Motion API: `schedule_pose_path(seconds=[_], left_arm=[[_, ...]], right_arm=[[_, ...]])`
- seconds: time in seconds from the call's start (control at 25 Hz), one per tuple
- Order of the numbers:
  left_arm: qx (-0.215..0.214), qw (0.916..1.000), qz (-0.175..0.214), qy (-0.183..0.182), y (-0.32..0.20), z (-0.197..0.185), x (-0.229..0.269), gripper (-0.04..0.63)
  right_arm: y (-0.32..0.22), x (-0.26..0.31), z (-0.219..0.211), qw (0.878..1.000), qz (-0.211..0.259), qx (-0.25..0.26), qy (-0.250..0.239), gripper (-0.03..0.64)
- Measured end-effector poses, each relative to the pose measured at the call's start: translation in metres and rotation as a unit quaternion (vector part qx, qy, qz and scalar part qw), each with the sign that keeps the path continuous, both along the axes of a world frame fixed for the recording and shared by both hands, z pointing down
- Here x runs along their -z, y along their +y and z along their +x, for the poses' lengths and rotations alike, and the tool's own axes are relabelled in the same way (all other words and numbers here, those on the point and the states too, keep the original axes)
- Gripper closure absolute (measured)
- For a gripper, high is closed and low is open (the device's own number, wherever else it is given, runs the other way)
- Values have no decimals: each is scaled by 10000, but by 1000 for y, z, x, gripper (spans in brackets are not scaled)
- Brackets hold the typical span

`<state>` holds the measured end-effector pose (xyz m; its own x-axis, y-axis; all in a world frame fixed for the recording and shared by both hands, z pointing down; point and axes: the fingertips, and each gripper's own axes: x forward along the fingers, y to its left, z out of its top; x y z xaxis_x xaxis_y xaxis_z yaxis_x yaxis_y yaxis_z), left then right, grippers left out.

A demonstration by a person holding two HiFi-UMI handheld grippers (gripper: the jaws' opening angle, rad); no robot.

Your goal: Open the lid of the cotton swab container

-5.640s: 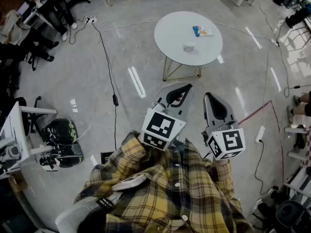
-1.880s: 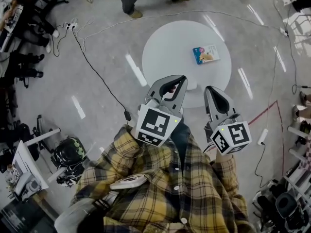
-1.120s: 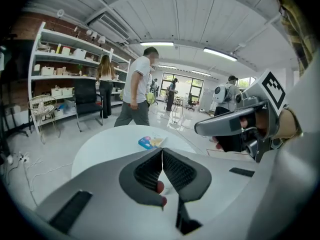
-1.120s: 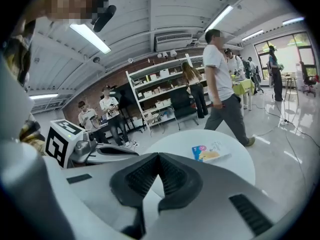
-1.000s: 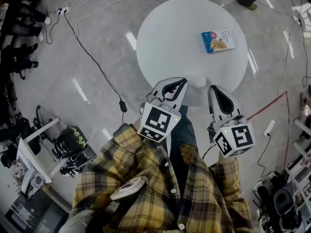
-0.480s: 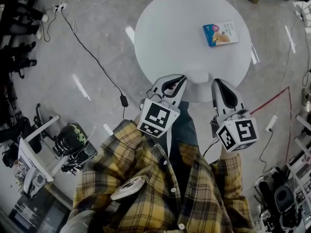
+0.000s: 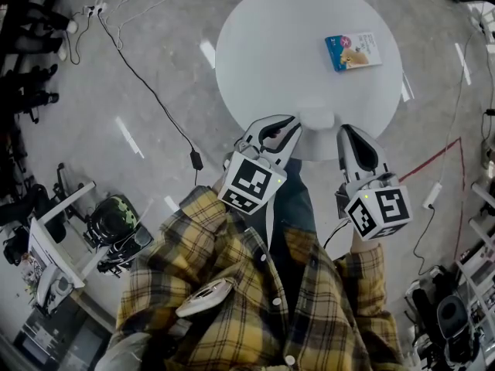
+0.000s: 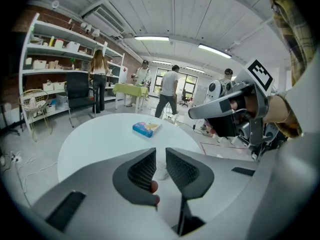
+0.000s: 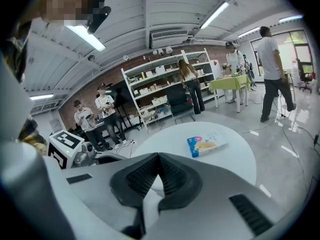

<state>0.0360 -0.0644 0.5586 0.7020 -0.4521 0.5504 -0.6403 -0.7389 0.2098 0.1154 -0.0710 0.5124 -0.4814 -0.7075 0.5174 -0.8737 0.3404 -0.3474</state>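
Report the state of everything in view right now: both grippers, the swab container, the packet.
left gripper: slightly open, jaws have just been opening, nothing between them.
right gripper: shut, empty.
cotton swab container: upright near the round table's near edge, untouched; lid looks on, too small to be sure.
blue packet: lying flat on the table's far side.

Yellow plaid shirt (image 7: pixel 232 292), grey left claw (image 7: pixel 291 122), grey right claw (image 7: pixel 343 131)
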Motion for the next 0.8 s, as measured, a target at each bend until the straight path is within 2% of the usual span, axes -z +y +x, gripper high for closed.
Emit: schedule_pose_path(seconds=[0.24, 0.4, 0.6, 0.8], left_arm=[[-496, 9984, 141, -216, 11, 4, -14, 480], [-825, 9953, 242, -445, 15, 6, -27, 463], [-1058, 9924, 223, -585, 13, 9, -39, 417], [-1212, 9884, 369, -839, 5, 12, -54, 369]], right_arm=[[3, 0, 1, 9999, -50, -83, -142, 600], [4, -3, 1, 9997, -75, -98, -196, 600], [7, -6, 1, 9996, -133, -87, -217, 600], [10, -9, 3, 9995, -171, -114, -254, 600]])
